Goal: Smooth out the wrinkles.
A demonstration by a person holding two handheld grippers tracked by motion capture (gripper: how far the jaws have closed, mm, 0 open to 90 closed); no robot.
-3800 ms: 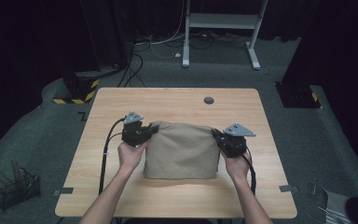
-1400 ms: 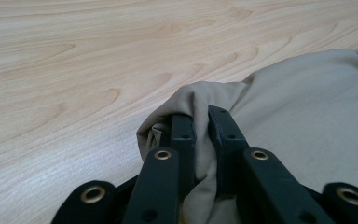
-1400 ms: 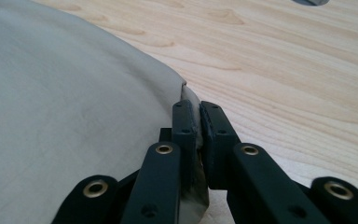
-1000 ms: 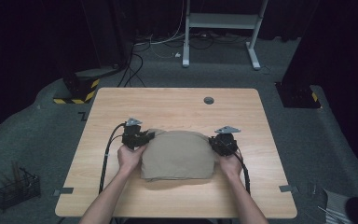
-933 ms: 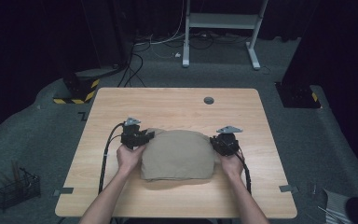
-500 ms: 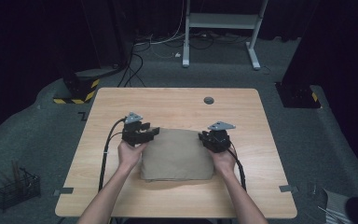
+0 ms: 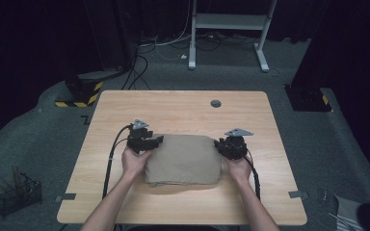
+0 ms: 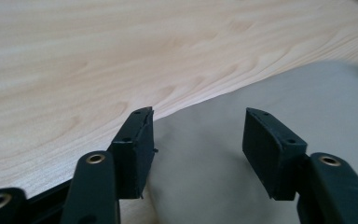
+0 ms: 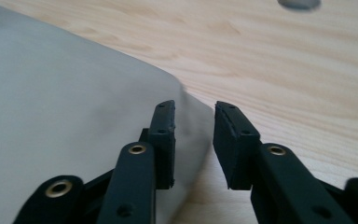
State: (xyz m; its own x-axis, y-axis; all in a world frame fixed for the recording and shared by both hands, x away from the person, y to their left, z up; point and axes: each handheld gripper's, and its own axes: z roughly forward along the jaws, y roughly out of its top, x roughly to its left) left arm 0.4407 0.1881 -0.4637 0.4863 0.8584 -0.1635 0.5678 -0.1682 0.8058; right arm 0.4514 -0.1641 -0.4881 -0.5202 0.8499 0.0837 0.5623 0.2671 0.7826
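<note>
We see folded tan cloth (image 7: 184, 159) flat on wooden table (image 7: 183, 106), near-centre; left gripper (image 7: 150, 140) at cloth's far-left corner, jaws wide apart over edge, gripping nothing; right gripper (image 7: 225, 145) at far-right corner, jaws narrowly parted astride cloth edge; small grey disc (image 7: 216, 103) far side, well apart

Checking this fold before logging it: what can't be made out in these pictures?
- High view: how the folded cloth is layered underneath; its top layer hides it.
- Right gripper view: grey disc cut by the top edge, blurred.
- High view: contents of the floor basket, too small and dark.
</note>
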